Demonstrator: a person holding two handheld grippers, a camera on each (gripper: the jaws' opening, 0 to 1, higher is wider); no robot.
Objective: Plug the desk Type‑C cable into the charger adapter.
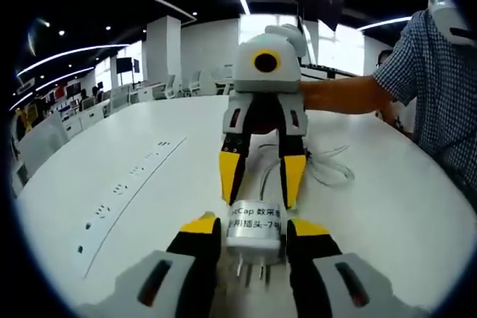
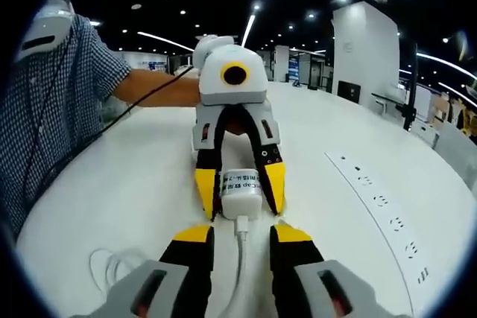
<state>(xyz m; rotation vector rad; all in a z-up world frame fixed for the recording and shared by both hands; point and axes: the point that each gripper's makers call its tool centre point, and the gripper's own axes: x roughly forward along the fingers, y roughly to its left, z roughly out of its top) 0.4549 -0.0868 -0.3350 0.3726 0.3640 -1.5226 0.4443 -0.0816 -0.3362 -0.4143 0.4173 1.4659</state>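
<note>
The white charger adapter (image 1: 253,230), with a printed label, sits clamped between the yellow-tipped jaws of my left gripper (image 1: 255,227), its metal prongs pointing back at the camera. In the right gripper view the same adapter (image 2: 240,190) is held by the left gripper (image 2: 241,210) facing me. The white Type-C plug (image 2: 242,223) touches the adapter's near face and looks seated in it. Its cable (image 2: 238,273) runs back between the spread jaws of my right gripper (image 2: 242,233), which do not touch it. From the left gripper view the right gripper (image 1: 258,200) stands open just behind the adapter.
All this is on a large white table (image 1: 387,214). A row of flush sockets (image 1: 127,180) (image 2: 387,206) runs along it. Slack cable lies looped (image 1: 332,173) (image 2: 112,266). A person in a checked shirt (image 1: 440,72) (image 2: 52,94) stands at the table's edge.
</note>
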